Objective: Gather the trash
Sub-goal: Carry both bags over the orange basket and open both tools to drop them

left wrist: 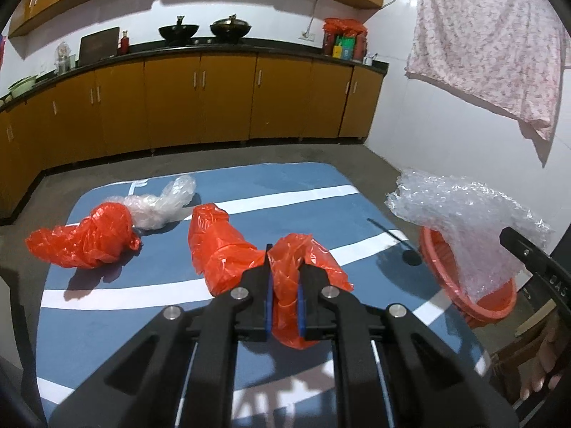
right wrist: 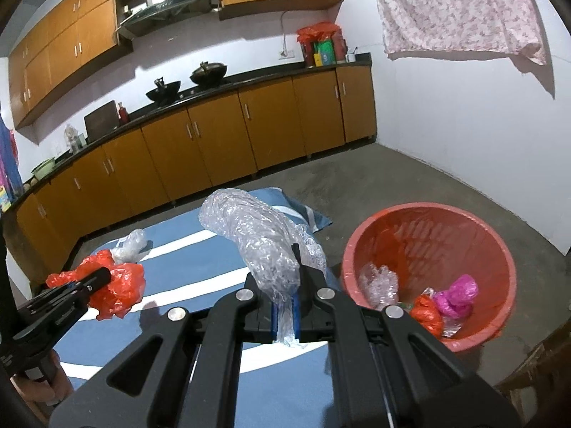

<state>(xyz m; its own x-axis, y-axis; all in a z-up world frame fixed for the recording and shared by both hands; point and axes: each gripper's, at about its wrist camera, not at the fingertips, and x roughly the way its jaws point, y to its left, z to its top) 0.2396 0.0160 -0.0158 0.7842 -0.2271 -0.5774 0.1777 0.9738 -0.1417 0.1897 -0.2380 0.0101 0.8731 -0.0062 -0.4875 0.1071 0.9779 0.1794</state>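
Left wrist view, held bag: the left gripper pinches a crumpled orange plastic bag; glossy, creased film bulges out between the blue pads and trails forward and left onto the blue mat.
Right wrist view, held wrap: the right gripper is pressed onto a wad of clear bubble wrap; the wad rises up and to the left beyond the fingertips, with a thin tail hanging below the pads.
Bubble wrap position: seen from the left wrist, the wad hangs over the near rim of the red basket.
Basket contents: in the right wrist view, the red basket stands on the grey floor just beside the mat and holds a clear scrap, an orange scrap and a magenta bag.
Loose trash on mat: a second orange bag lies at the left, touching a clear plastic bag behind it.
Mat: blue with white stripes, spread on the floor.
Hidden or cut off: the basket's far side is covered by bubble wrap in the left wrist view; the right gripper shows there only as a black edge, and the left gripper's pads are not visible from the right wrist.
Hard to tell: how much of the held orange bag rests on the mat.
Background: wooden cabinets run along the far wall, and a floral cloth hangs at the right.
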